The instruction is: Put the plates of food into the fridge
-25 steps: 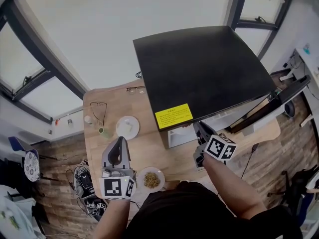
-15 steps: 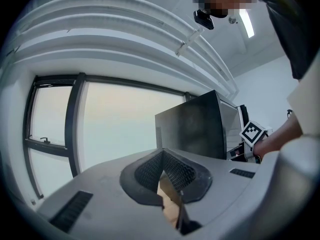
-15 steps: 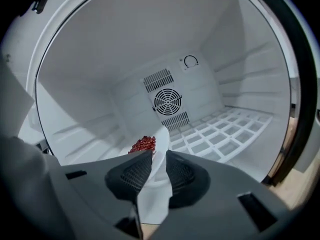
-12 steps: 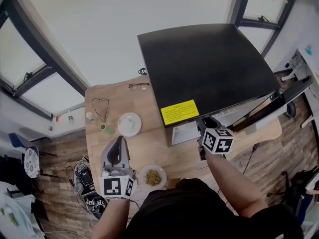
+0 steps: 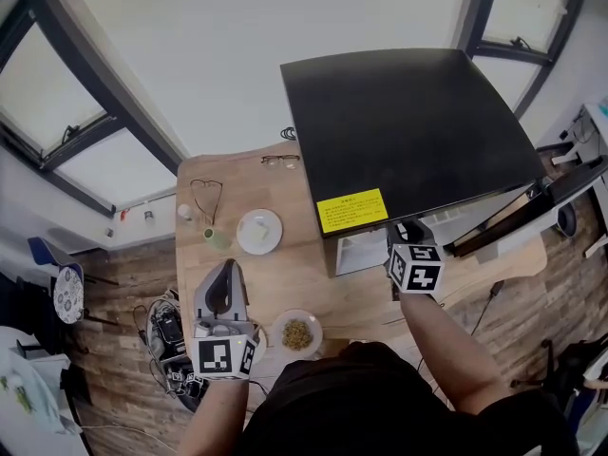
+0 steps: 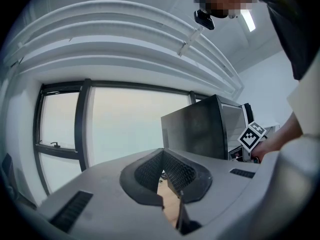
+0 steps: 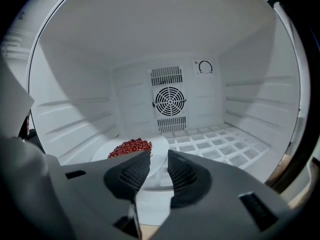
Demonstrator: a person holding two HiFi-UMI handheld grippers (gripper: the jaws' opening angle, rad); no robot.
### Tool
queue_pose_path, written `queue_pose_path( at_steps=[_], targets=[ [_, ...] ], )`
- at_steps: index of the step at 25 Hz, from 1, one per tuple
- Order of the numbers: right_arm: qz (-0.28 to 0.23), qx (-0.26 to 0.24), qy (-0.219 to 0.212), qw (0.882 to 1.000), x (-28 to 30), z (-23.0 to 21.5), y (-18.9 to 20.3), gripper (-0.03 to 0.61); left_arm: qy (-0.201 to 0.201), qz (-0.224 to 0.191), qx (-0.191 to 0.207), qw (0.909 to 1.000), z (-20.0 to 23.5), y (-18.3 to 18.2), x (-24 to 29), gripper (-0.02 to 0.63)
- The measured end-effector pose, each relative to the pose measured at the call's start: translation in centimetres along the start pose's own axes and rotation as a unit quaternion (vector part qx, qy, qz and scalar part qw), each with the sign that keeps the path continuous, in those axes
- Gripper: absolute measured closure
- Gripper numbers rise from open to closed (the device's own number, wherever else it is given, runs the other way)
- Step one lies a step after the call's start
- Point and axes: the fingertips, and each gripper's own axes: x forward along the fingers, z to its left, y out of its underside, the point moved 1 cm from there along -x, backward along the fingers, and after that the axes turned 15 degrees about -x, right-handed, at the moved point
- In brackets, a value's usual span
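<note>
Plate of red beans (image 7: pixel 131 148) rests inside the fridge (image 7: pixel 125 94) at eleven o'clock. Our right tongs (image 7: pixel 158 158) have just been opening and stand released, its rim between them. We should withdraw level. Left tongs (image 6: pixel 163 156) are clenched, empty.

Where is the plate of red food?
Right gripper view: the plate of red food lies inside the fridge, at left, its near rim between the right gripper's just-opened jaws.

text legible: none | yellow label (image 5: pixel 351 210) on fridge (image 5: pixel 408 122) top: print too small to read
</note>
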Motion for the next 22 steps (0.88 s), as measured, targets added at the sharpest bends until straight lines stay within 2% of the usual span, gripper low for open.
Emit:
queue_pose_path(
  at_steps=[6, 11, 17, 20, 22],
  targets=[
    [-0.020, -0.013, -0.002, 1.000, -0.4, -0.9, -0.5, 0.454, -0.027, -0.004, -0.003, 0.9996, -0.4, 0.3, -1.2, 0.609],
    [-0.057, -0.026, -0.008, 0.998, -1.4, -1.3, -1.5, 0.454, -0.038, 0.012, 0.011, 0.9991, -1.6, 1.3, -2.1, 0.610],
    [-0.109, -0.039, -0.034, 0.993, -3.9, -0.5, -2.6, 0.454, -0.054, 0.014, 0.000, 0.9984, -2.1, 2.4, -3.3, 0.609],
    [-0.132, -0.026, -0.044, 0.990, -5.3, 0.2, -3.5, 0.454, -0.041, 0.008, -0.001, 0.9991, -2.2, 2.1, -3.5, 0.609],
    [-0.150, -0.017, -0.052, 0.987, -6.4, 1.1, -4.0, 0.456, -0.024, -0.002, 0.015, 0.9996, -2.2, 1.2, -3.8, 0.609]
  ],
)
